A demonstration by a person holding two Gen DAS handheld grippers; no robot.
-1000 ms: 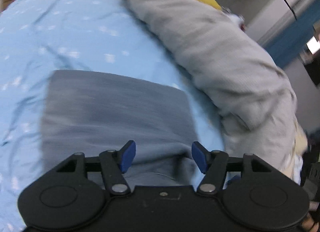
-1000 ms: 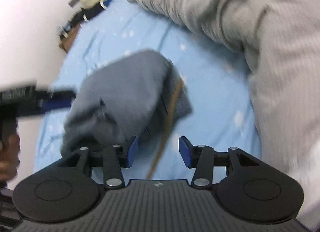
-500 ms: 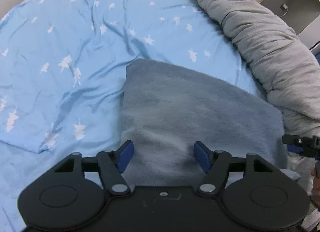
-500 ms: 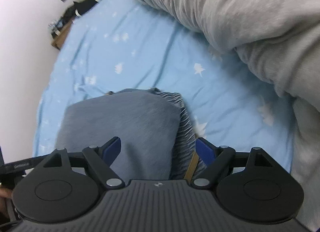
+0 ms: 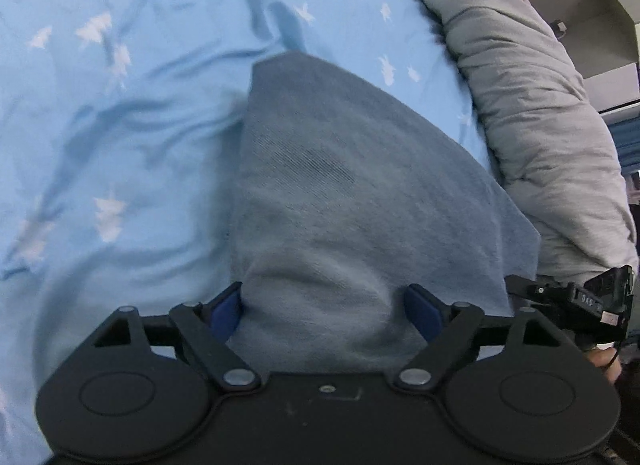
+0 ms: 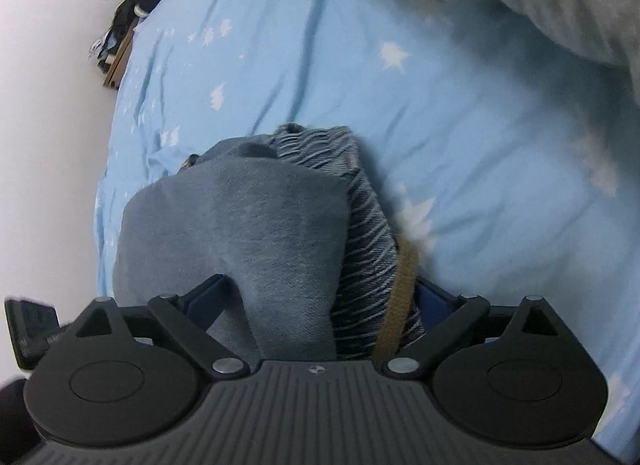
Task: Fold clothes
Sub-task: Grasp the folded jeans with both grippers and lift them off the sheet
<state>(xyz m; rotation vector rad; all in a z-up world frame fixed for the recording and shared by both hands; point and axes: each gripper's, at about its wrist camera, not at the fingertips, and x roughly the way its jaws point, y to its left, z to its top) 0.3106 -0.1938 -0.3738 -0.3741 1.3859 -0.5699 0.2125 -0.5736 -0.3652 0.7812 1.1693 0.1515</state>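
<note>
A bed in a pale blue sheet printed with white stars is filling both views. A grey duvet is lying bunched along the 2 o'clock side of the left view and across 1 o'clock in the right view. A white wall is running down the 9 o'clock side of the right view, with a dark pile of things at its foot near 10 o'clock. A pale cabinet is showing at 2 o'clock in the left view.

The folded blue-grey garment is lying on the sheet, just beside the duvet. In the right view its striped inner side and a tan strap are showing along its 3 o'clock edge.

The left tongs are standing wide, with the garment's near edge bulging up between the blue pads and touching them. The right tongs are also spread wide, straddling the garment's near end, cloth and strap lying between the fingers. The right tongs are also appearing at 4 o'clock in the left view.
</note>
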